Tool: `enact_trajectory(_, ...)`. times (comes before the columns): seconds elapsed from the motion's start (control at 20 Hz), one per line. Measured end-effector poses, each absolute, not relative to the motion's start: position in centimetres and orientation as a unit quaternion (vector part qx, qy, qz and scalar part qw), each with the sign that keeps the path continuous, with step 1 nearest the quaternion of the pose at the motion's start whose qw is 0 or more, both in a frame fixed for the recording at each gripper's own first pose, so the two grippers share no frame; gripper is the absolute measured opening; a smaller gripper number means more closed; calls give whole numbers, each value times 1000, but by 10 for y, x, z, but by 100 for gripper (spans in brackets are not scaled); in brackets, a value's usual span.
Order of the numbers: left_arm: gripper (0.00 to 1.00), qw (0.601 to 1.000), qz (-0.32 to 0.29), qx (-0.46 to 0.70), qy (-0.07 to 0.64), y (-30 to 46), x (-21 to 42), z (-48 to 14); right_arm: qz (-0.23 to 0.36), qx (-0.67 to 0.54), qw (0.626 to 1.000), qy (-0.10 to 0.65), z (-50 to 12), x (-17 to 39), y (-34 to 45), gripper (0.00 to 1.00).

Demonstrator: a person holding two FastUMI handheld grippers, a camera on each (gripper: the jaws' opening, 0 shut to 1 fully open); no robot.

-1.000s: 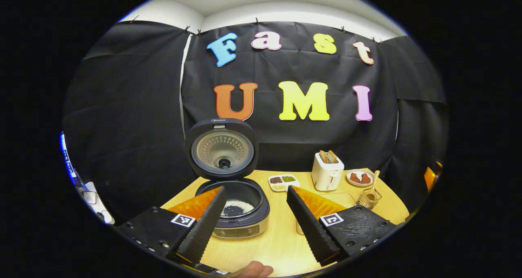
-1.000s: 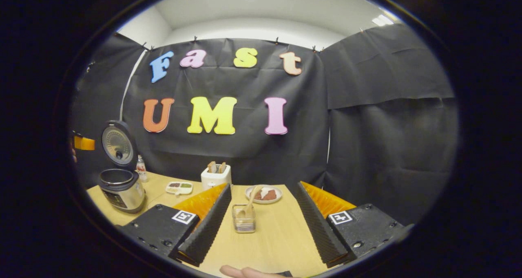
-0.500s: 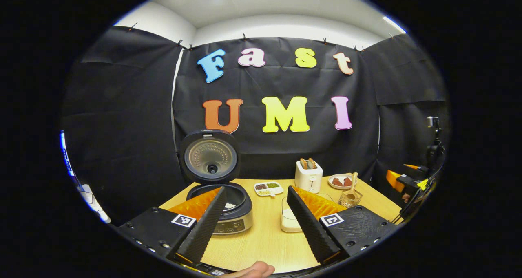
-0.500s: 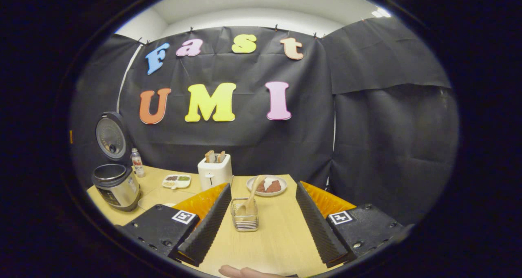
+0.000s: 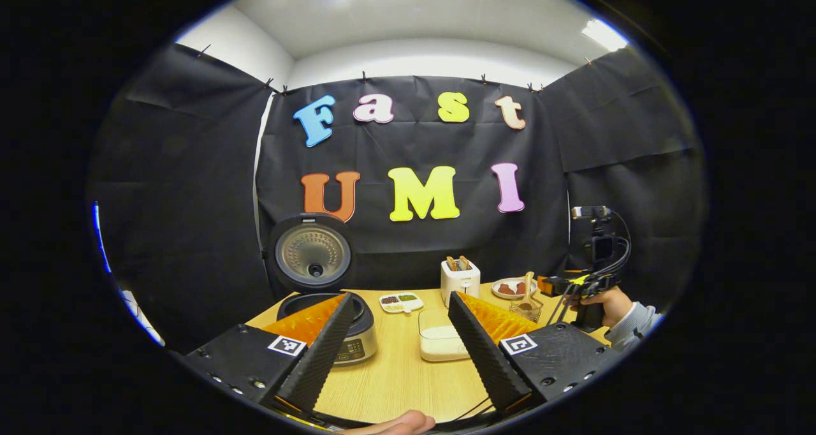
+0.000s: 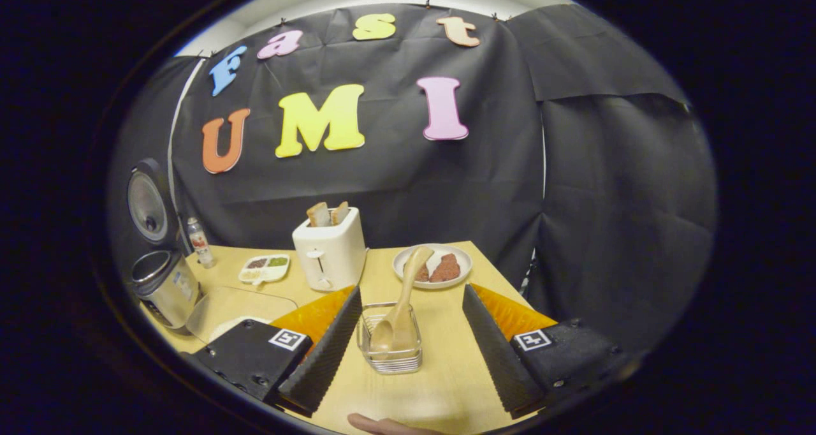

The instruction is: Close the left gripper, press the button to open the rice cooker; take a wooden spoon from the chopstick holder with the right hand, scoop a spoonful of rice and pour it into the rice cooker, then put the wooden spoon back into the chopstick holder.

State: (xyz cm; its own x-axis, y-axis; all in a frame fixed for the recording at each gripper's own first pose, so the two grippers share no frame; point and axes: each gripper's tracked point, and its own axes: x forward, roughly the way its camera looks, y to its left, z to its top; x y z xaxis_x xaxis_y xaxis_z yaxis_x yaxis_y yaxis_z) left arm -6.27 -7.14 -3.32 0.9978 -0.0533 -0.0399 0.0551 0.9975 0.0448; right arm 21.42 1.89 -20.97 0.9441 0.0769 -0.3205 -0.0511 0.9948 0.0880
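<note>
Both grippers spread and empty: right gripper (image 6: 408, 352) low centre of its view, spoon (image 6: 398, 307) upright in holder (image 6: 390, 358) between its fingers; left gripper (image 5: 398, 352) low centre, cooker (image 5: 319, 294) lid-up at left.

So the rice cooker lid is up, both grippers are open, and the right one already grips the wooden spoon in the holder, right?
Not quite. In the right gripper view the right gripper is open around the chopstick holder, its fingers apart from the wooden spoon, which stands loose in it. The rice cooker lid is up and the left gripper is open, as you said.
</note>
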Motion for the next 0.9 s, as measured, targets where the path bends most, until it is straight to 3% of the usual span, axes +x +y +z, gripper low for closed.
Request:
enact_trajectory(0.25, 95, 999, -21, 28, 35, -71, -61, -43, 23, 5, 980, 199, -251, 264, 23, 100)
enact_trajectory(0.55, 96, 998, -8, 37, 39, -60, -51, -48, 34, 65, 966, 247, -279, 311, 25, 100)
enact_trajectory(0.75, 95, 998, -4, 30, 59, -58, -36, -60, 68, 108, 958, 258, -277, 333, 31, 84)
enact_trajectory(0.85, 96, 998, 0, 29, 62, -55, -34, -62, 83, 112, 954, 264, -281, 341, 34, 83)
enact_trajectory(0.9, 96, 998, 0, 29, 60, -56, -33, -61, 97, 109, 953, 266, -282, 342, 36, 68)
